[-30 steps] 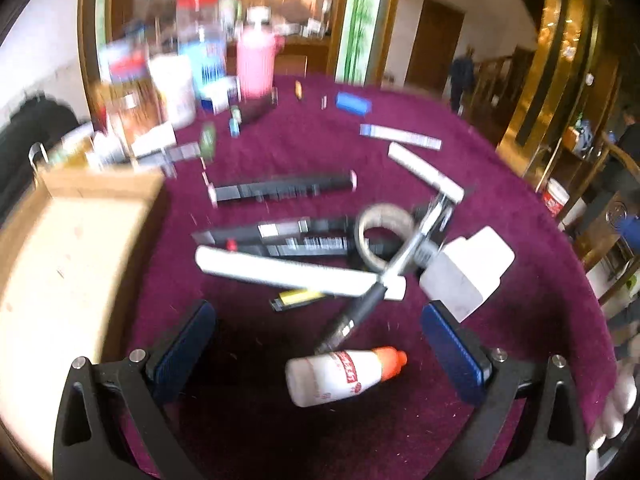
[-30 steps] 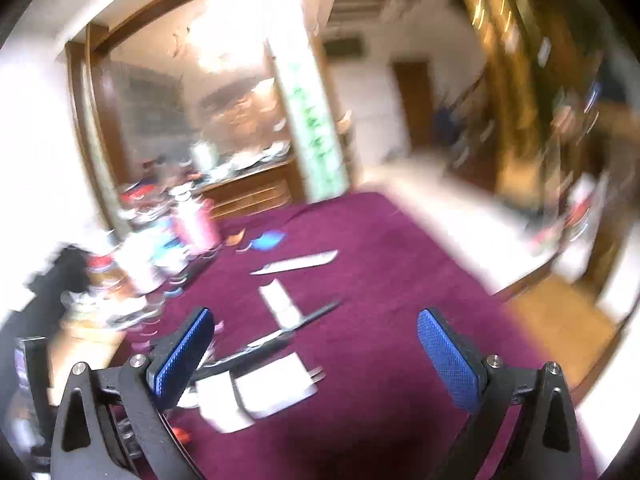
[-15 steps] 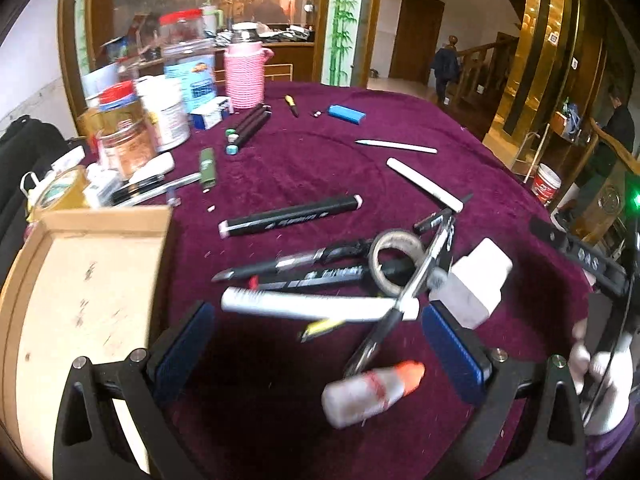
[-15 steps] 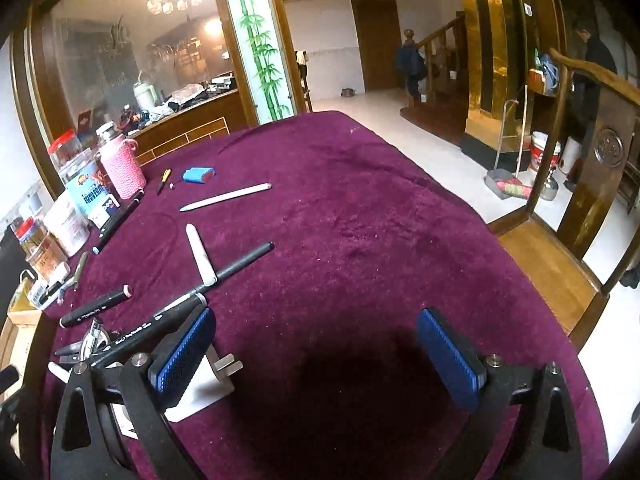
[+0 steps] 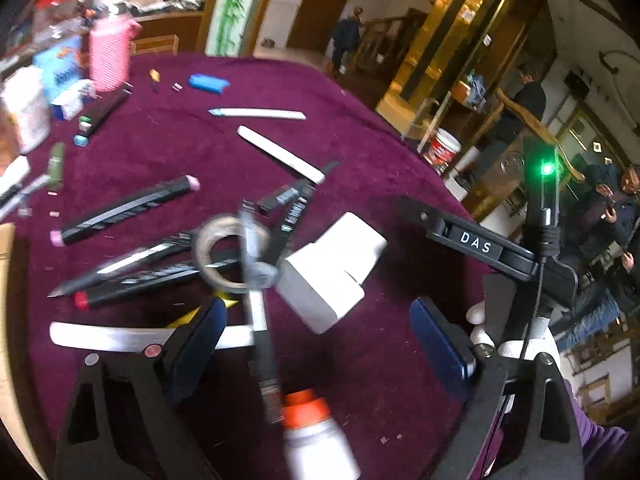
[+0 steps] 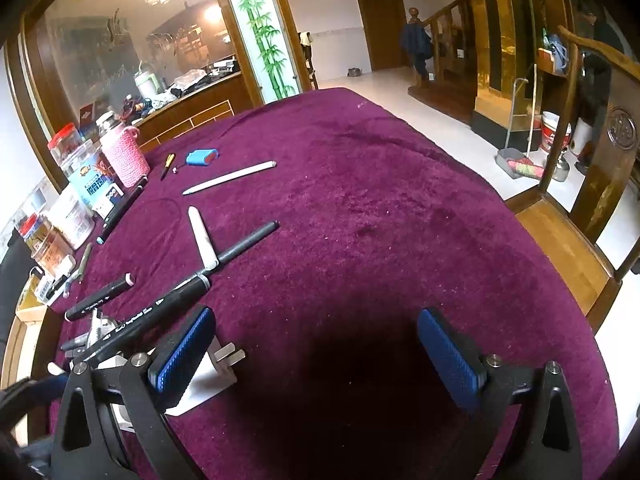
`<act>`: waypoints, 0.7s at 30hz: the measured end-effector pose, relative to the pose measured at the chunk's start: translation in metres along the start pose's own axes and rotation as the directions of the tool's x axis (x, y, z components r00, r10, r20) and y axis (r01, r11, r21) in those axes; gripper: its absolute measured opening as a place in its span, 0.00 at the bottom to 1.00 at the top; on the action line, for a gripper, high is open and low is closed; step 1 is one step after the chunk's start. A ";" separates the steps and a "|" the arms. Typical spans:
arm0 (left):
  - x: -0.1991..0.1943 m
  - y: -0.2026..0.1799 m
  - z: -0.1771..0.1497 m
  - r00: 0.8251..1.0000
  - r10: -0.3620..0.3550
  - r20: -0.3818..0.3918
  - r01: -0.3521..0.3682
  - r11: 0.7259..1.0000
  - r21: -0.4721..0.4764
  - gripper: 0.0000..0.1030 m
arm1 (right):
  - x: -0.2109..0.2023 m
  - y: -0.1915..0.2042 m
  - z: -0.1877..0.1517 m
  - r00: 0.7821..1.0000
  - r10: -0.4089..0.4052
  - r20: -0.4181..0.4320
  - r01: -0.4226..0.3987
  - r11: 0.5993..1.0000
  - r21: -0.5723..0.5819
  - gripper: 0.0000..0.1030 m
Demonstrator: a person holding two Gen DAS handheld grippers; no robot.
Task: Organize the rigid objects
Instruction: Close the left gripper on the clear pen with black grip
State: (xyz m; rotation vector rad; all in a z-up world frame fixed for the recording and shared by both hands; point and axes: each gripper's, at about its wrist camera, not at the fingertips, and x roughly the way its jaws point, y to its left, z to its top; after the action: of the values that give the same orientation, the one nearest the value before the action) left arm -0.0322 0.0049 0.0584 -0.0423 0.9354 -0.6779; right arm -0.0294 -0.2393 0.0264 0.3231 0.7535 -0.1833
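Observation:
My left gripper (image 5: 318, 346) hovers over a heap on the purple cloth (image 5: 360, 152), and its jaws are closing with the pads touching nothing. Between them lie a black pen (image 5: 262, 344) and a white glue bottle with an orange cap (image 5: 316, 436). Just beyond are a white charger (image 5: 332, 268), a tape ring (image 5: 228, 256) and black markers (image 5: 128, 204). My right gripper (image 6: 316, 356) stands open over bare cloth. The charger (image 6: 212, 372) lies beside its left finger (image 6: 184, 352).
Jars and a pink bottle (image 6: 124, 156) crowd the far left. White sticks (image 6: 230, 178) and a blue object (image 6: 202, 157) lie further back. A wooden box (image 6: 24, 312) sits at the left edge. The table's edge and a wooden chair (image 6: 612, 184) are on the right.
The left view has swung right, bringing the charger between the jaws, which have narrowed slightly. The right gripper dropped toward the cloth, then held still.

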 end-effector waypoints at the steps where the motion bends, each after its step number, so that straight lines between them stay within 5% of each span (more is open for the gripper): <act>1: -0.008 0.005 -0.002 1.000 0.023 0.015 -0.023 1.000 -0.001 0.90 | 0.000 -0.001 0.000 1.000 0.001 0.000 -0.001 1.000 0.002 0.99; 11: -0.027 0.036 -0.027 0.992 0.122 -0.027 -0.124 0.988 -0.089 0.82 | 0.008 -0.003 -0.002 0.999 0.010 -0.031 -0.010 1.000 0.030 0.99; 16: -0.006 0.006 -0.019 0.986 0.162 -0.037 -0.161 0.987 0.025 0.50 | 0.010 -0.004 -0.003 0.999 0.009 -0.042 -0.007 0.999 0.034 0.99; 21: 0.024 -0.015 -0.007 0.976 0.211 -0.057 -0.202 0.971 0.128 0.38 | 0.010 -0.004 -0.003 0.999 0.010 -0.048 -0.008 0.999 0.039 0.99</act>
State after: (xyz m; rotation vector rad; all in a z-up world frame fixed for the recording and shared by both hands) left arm -0.0358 -0.0182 0.0415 0.1862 0.9495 -0.5442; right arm -0.0249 -0.2429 0.0163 0.3687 0.7965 -0.1824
